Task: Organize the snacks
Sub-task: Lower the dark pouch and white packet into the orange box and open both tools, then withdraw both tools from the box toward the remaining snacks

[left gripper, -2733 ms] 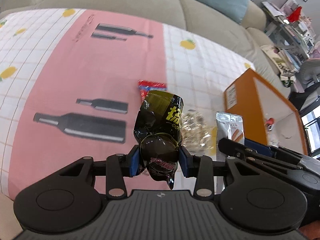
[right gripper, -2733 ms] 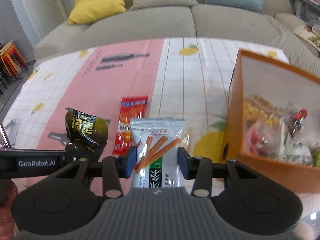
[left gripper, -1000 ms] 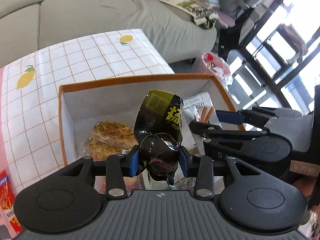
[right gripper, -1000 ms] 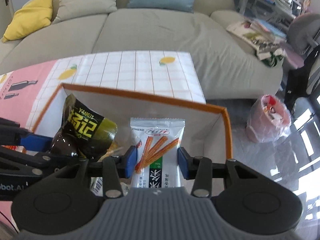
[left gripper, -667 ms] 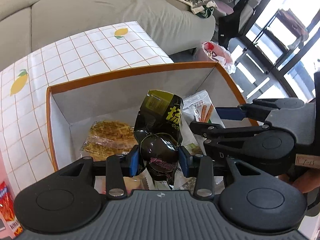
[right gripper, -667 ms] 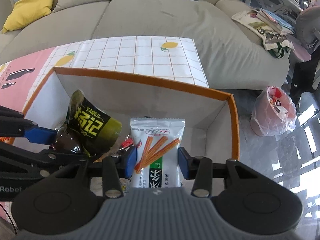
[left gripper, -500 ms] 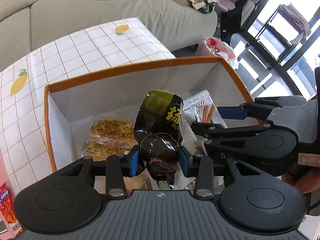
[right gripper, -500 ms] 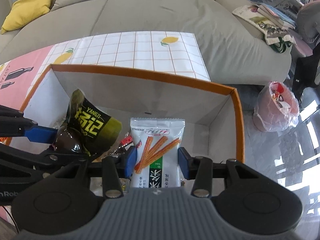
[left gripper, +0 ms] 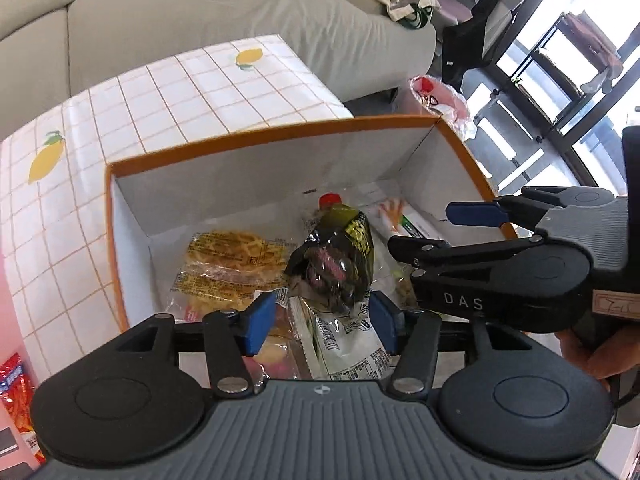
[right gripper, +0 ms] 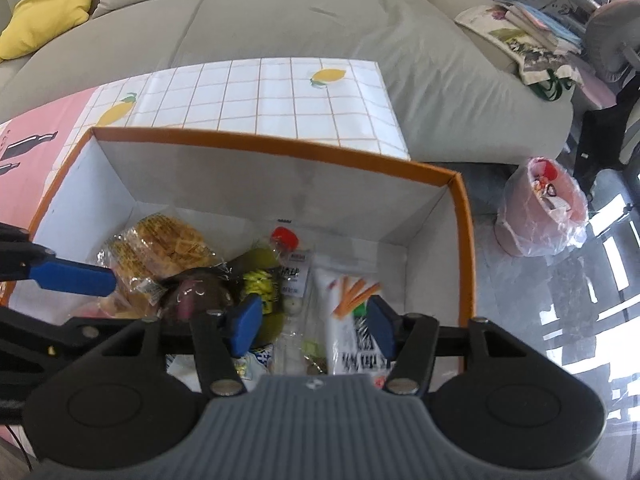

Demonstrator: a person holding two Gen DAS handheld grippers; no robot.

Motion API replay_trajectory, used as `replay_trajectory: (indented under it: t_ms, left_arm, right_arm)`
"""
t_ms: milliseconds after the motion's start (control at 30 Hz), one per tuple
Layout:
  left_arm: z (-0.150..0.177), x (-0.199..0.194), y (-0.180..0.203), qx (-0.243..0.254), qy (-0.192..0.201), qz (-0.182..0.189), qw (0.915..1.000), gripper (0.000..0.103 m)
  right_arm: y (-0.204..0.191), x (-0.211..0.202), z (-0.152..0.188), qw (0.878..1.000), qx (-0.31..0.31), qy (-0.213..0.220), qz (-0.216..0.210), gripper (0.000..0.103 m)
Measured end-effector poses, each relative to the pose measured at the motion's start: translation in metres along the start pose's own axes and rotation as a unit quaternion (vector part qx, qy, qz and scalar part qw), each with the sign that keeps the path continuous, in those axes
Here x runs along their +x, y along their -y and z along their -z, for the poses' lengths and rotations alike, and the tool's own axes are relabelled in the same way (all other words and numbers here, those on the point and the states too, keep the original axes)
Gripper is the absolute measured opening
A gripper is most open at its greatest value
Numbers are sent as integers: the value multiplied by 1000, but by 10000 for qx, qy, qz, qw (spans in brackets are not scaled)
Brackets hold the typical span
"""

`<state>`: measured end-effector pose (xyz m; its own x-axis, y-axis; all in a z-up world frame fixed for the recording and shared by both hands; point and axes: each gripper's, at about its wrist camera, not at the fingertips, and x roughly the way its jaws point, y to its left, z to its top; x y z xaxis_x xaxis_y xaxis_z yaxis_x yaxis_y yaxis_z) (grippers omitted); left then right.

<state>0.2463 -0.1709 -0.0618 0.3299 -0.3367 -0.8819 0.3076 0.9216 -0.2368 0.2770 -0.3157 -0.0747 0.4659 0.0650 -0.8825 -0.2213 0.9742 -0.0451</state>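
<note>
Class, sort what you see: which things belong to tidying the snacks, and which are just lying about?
Job:
orange box
dark green packet
white stick-snack packet
waffle packet
red packet on the table

Lying about:
sofa
yellow cushion
pink bin
magazines

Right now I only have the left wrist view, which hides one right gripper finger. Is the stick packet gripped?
Observer: No. The right gripper is opening, and the stick packet hangs loose between its jaws, inside the box.
Operator: Anything at the sofa's left end?
Observer: A yellow cushion lies on the sofa.
</note>
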Motion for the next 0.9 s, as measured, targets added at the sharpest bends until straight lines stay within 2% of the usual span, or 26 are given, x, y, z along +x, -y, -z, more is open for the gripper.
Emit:
replay_trajectory:
  t_ms: [67,367,600,667,900]
  left_arm:
    - [1,-9,-1,-17,43,-36,10000,64]
    - [18,-63,-5,-93,301,-334,9989,64]
    - [49,-115,-24,-385,732,-321,9961,64]
    - [60,-126,-29,-455,817,-403,9948,64]
    - [106,-160,-60,-938,1206,-697,9858,64]
  right_arm:
    - [-2,-6,-1,10000,-27,33,72,62]
    - [-21,-47,6,9991,-146,242,302,65]
    - [-56,-93,23,9970,22,775,-24,68]
    - [-66,-102,29,9955,136,925,-122,72]
    - [-111,-125,55,9879,444,1463,-262,72]
